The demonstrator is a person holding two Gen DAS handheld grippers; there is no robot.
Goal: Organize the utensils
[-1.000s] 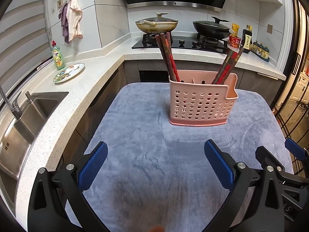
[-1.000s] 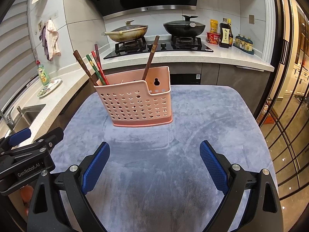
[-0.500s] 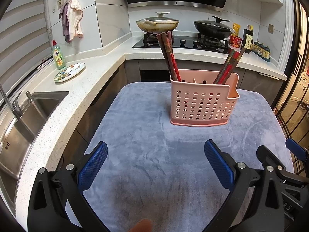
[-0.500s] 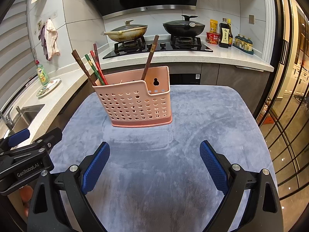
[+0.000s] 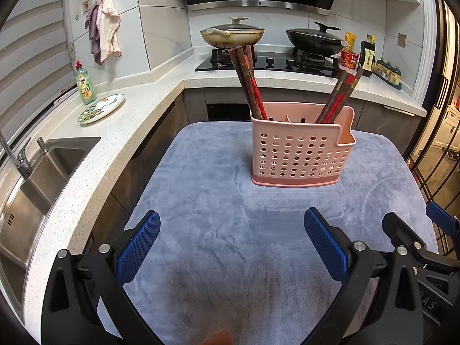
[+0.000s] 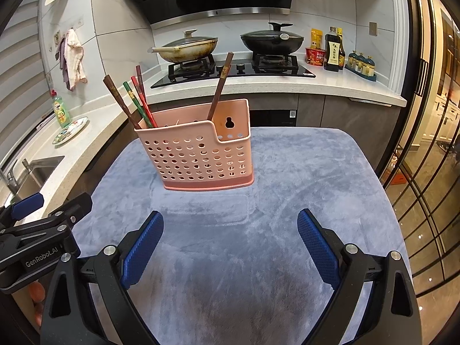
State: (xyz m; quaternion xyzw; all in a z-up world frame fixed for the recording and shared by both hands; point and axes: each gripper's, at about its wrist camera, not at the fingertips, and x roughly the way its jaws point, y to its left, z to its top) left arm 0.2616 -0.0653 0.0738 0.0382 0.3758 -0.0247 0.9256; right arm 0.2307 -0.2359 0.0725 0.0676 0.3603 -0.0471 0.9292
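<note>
Both tongs spread, empty; chopsticks upright in pink holder.

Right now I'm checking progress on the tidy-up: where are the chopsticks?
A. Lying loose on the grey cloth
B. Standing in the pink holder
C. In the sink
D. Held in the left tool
B: the chopsticks stand leaning in the pink holder; both tools are open and empty.
</note>
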